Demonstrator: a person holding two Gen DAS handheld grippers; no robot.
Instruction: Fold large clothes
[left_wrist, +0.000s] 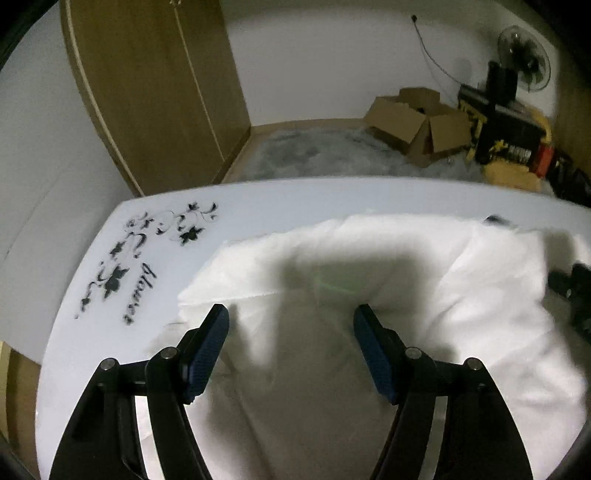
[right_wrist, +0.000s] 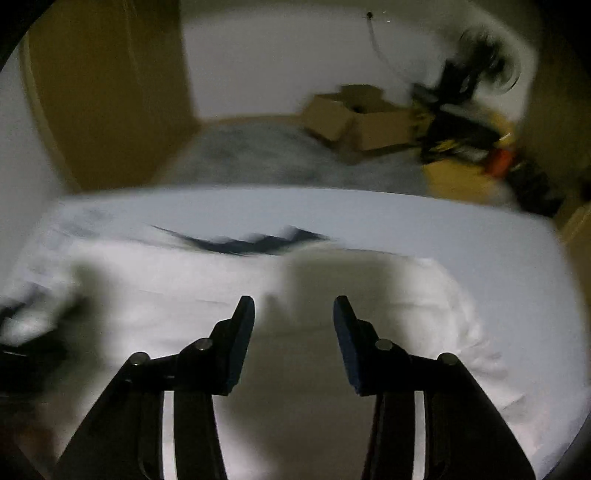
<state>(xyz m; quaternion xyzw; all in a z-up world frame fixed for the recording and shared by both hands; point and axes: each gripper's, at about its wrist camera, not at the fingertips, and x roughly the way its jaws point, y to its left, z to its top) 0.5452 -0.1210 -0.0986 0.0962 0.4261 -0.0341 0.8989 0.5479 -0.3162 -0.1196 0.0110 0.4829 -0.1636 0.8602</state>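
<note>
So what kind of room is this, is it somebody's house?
Probably a room in a home, maybe a spare or storage room. A white garment lies on a white table, with a wooden wardrobe, open cardboard boxes and a fan behind.

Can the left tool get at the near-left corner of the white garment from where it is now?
Probably yes. The left tool is open over the garment, and the corner lies just beside its left finger, with only bare table around it.
</note>
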